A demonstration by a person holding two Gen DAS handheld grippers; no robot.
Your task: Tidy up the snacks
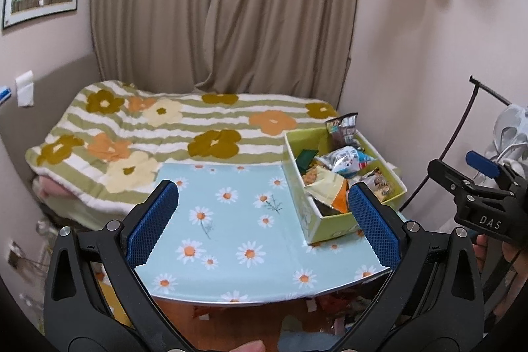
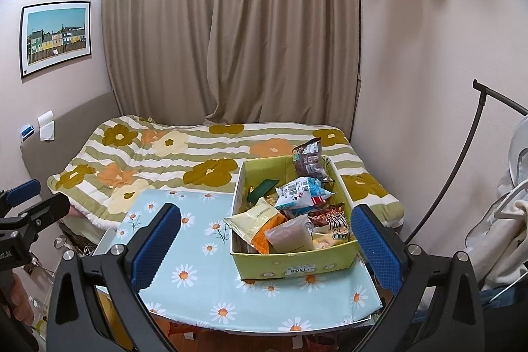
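A yellow-green cardboard box stands on the right side of a small table with a light-blue daisy cloth. Several snack packets are piled in the box, one brown packet sticking up at its far end. My left gripper hovers open over the cloth, left of the box, holding nothing. My right gripper is open and held in front of the box, empty. Each gripper shows at the edge of the other's view.
A bed with a flowered green-striped blanket lies behind the table, against beige curtains. A black rack with hanging clothes stands at the right wall. Loose items litter the orange floor below the table's front edge.
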